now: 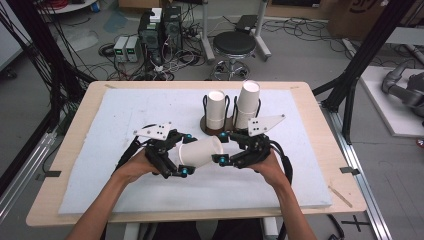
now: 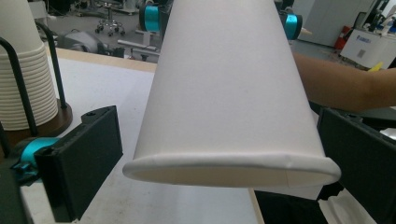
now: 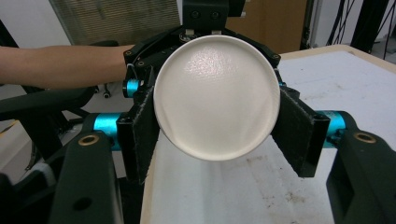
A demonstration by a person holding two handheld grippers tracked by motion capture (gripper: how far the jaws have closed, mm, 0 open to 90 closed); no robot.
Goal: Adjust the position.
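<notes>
I hold one white paper cup (image 1: 201,151) on its side between my two hands, above the middle of the surface (image 1: 125,115), with its wide rolled rim toward the left and its narrow closed base toward the right. My right tongs (image 1: 221,148) are clamped on the narrow end: in the right gripper view the round, slightly dimpled bottom of the cup sits between the two black pads, and each pad presses on the smooth wall. My left tongs (image 1: 185,154) stand wide around the rim end; in the left gripper view the flat black pads are apart from the paper on both sides, so they do not grip the cup. The surface is a pale wooden board covered by a soft light blue-grey mat with a rough, a bit stained texture. Just behind the cup, on the far side, stands a round dark wooden holder (image 1: 206,126) with thin black wire loops, and in it two upright stacks of cups (image 1: 216,109); the right stack is taller. To the left, to the right and on the near side of my hands the mat lies bare up to its edges.
</notes>
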